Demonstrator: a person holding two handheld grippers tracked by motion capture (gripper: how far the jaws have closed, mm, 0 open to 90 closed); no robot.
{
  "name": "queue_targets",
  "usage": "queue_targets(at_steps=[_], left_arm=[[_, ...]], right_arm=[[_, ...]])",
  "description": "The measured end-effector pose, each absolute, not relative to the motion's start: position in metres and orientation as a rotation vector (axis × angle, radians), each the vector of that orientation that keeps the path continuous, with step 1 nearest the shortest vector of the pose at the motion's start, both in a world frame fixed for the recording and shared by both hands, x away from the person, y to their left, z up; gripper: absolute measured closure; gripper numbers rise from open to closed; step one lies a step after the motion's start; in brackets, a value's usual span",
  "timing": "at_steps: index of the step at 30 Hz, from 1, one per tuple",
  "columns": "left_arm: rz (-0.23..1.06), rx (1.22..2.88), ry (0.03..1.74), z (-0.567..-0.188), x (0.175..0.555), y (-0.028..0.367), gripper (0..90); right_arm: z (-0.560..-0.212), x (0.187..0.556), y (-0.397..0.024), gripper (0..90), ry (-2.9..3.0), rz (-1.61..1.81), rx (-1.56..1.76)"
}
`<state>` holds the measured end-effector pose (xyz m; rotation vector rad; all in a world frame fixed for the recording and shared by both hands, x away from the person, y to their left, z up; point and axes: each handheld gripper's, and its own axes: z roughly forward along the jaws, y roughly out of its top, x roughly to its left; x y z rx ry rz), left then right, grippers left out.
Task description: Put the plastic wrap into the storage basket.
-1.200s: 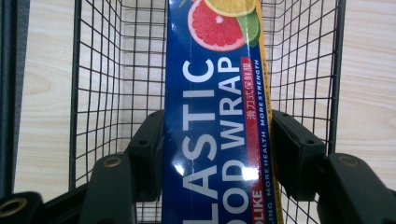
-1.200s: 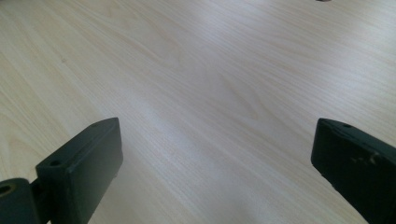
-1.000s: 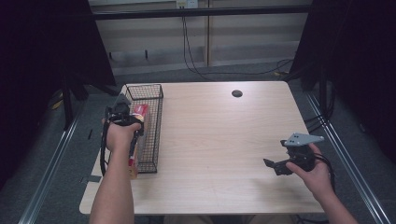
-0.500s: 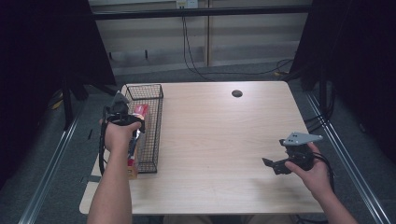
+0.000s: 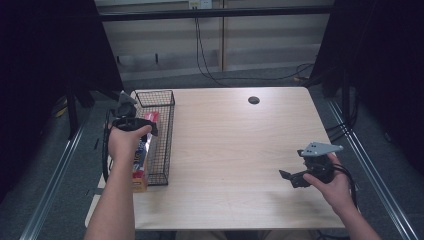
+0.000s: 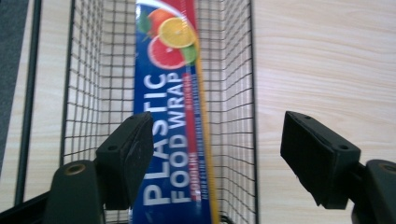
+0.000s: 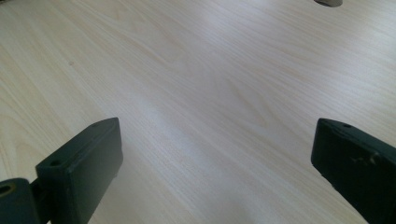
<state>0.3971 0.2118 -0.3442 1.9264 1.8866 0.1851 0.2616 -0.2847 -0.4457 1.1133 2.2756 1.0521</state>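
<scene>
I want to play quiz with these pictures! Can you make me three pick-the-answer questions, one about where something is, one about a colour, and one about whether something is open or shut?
1. Where does the plastic food wrap box lie?
A. In the black wire basket
B. In the middle of the table
C. On the floor

2. What colour is most of the box's face?
A. Green
B. Blue
C. Yellow

3. How does the left gripper stand over the box?
A. Shut tight on the box
B. Open, not pressing the box
C. Shut on the basket's rim

Answers:
1. A, the left gripper view shows wire mesh on both sides of the box.
2. B, white letters sit on a blue face, with a red stripe and citrus fruit pictures.
3. B, the jaws have just been opening and stand wide apart above the box, clear of it.
</scene>
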Motion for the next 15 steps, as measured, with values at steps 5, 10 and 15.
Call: queue_targets(at_steps=[5, 10, 15], left_arm=[[0.161, 1.93, 1.841, -0.34, 0.395, 0.199, 25.9], [0.143, 1.931, 1.808, -0.339, 0.393, 0.188, 25.6], [0.125, 1.928, 1.772, -0.338, 0.391, 0.178, 24.4]], right_arm=[[-0.446, 0.26, -0.284, 2.0, 2.281, 1.051, 1.105], [-0.444, 0.26, -0.285, 2.0, 2.271, 1.057, 1.118], [-0.445, 0.261, -0.286, 2.0, 2.271, 1.063, 1.11]])
